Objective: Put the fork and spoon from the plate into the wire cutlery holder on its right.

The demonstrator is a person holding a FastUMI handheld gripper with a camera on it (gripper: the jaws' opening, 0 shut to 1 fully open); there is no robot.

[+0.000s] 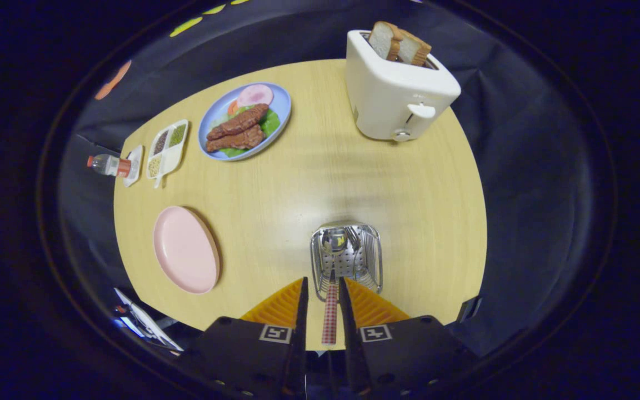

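1. The hand-held gripper [323, 289] is narrowed to a slim gap, both fingers pinching the checked handle of the spoon [330, 311].
2. Its bowl sits down in the wire cutlery holder [346, 260], just ahead, alongside the fork [355, 240].
3. The pink plate [185, 249] lies bare on the bench [309, 178], off to the holder's left.

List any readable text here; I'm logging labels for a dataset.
No text is readable.
Bottle label: too small to read.
Square markers on the gripper: patterns, no letters.
Its fingers flank the spoon handle leaning out of the cutlery holder.
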